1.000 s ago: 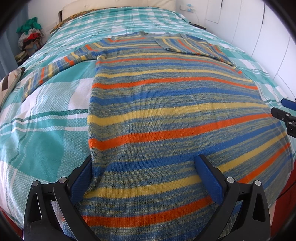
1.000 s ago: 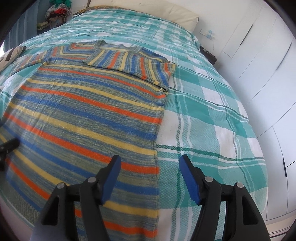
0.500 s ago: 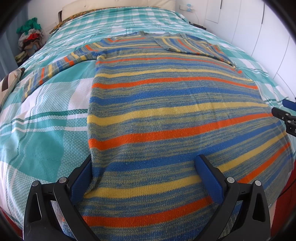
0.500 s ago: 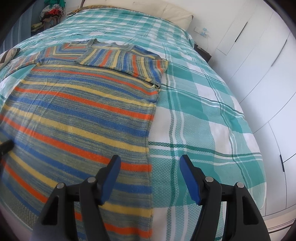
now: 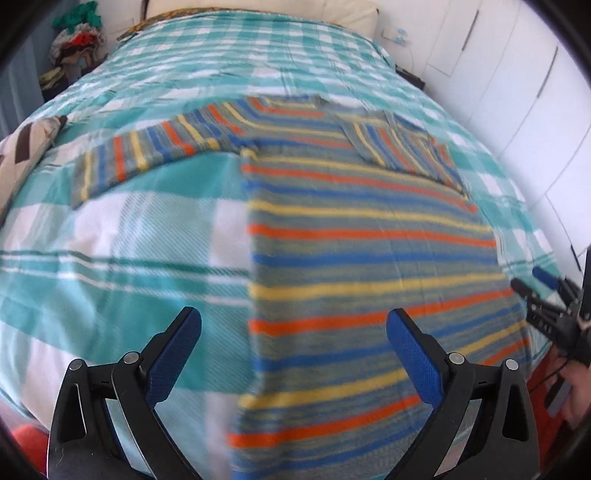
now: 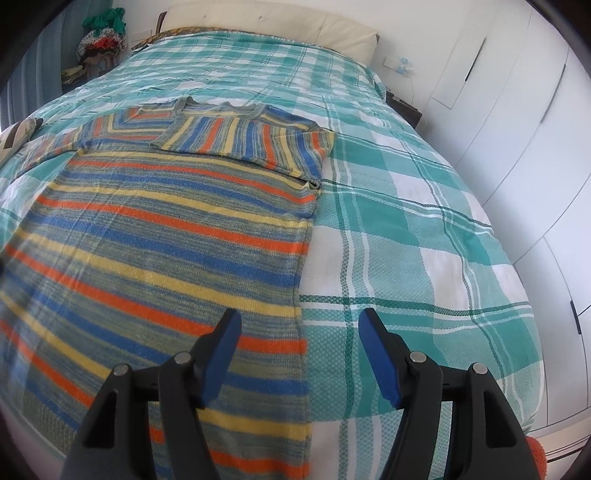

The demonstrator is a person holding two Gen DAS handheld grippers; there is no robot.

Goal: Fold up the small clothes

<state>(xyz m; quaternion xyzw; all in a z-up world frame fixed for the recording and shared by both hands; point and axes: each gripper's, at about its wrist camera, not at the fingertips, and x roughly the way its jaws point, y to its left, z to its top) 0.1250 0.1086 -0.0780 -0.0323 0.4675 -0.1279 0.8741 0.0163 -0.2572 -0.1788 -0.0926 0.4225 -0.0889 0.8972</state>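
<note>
Partly blurred striped sweater, hem cut off below.

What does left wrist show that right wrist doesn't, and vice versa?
Left wrist only: the right gripper at the frame's right edge, and the sweater's unfolded sleeve stretched out on the bedspread. Right wrist only: the long run of wardrobe doors, and the sharp edge of the folded-in sleeve. Both: the striped sweater flat on the bed, the pillow, and open jaws holding nothing.
</note>
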